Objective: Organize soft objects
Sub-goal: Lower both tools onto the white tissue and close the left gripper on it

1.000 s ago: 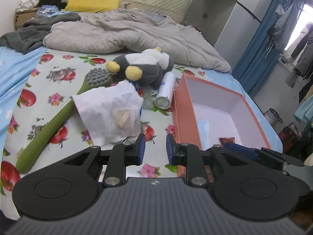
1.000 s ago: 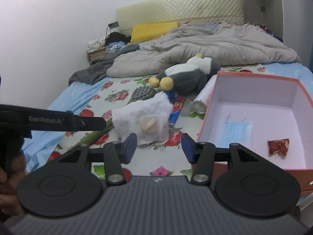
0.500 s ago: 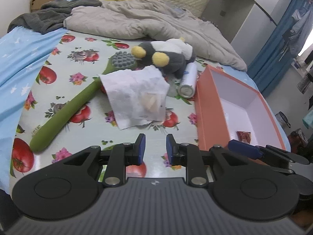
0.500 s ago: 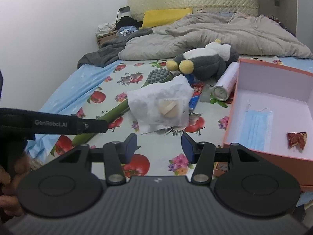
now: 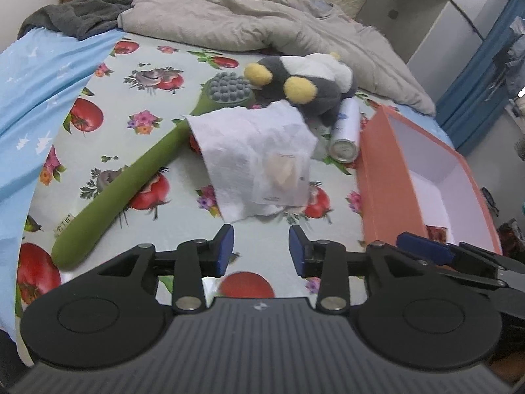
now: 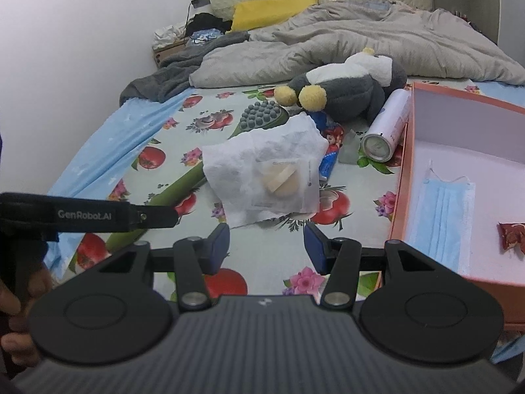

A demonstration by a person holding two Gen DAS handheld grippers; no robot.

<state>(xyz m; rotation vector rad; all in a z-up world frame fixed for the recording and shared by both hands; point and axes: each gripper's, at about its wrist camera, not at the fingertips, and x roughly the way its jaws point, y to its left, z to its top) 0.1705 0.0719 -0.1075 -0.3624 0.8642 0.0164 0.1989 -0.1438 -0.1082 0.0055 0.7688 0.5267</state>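
Observation:
A crumpled white tissue [image 5: 249,161] [image 6: 262,177] lies on the fruit-print sheet, with a clear packet holding a beige puff [image 6: 283,177] on it. Behind it sits a grey and white plush penguin [image 5: 305,82] [image 6: 347,85]. My left gripper [image 5: 261,249] hovers just short of the tissue, its jaws opening with nothing between them. My right gripper [image 6: 266,246] is open and empty, also just short of the tissue. An orange box [image 5: 384,177] [image 6: 402,177] to the right holds a blue face mask [image 6: 443,213] and a red wrapper [image 6: 510,231].
A long green massage brush [image 5: 137,177] lies left of the tissue. A white spray can [image 5: 344,131] [image 6: 387,128] rests between the penguin and the box. A grey duvet [image 5: 256,23] and dark clothes cover the far bed. The left gripper's body [image 6: 85,216] crosses the right view.
Both grippers have moved closer to the tissue and tilted lower. The left gripper's jaws stand wider apart than before. The right gripper's gap is unchanged.

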